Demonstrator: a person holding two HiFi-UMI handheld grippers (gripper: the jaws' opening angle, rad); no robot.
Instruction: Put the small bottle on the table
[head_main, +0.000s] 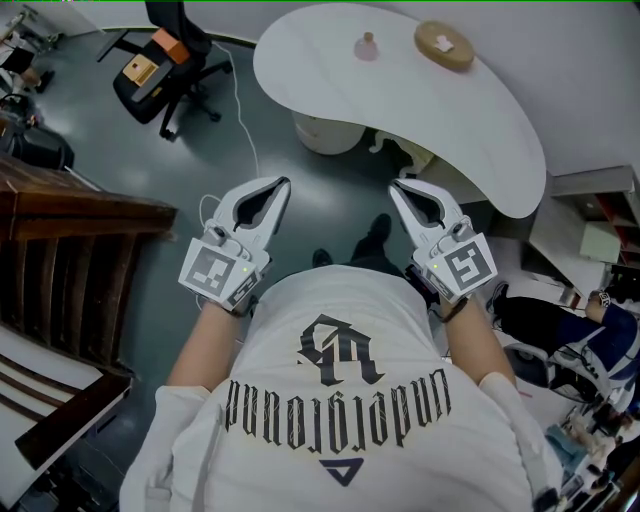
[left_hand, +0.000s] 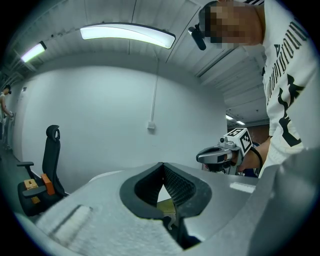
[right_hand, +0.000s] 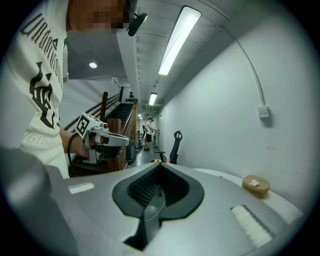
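A: Grippers, where are they?
B: I hold my left gripper (head_main: 285, 183) and right gripper (head_main: 395, 185) out, pointing at the table (head_main: 480, 110). Both are pinched shut, with nothing in them.
A: And the small bottle (head_main: 367, 46)?
B: On the table, near a wooden dish (head_main: 444, 45) with a white bit (head_main: 441, 42) in it.

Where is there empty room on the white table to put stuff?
The white curved table is bare left of the small pink bottle and all along its near edge to the right end. Only the far side is busy: the bottle and a round tan disc sit there.
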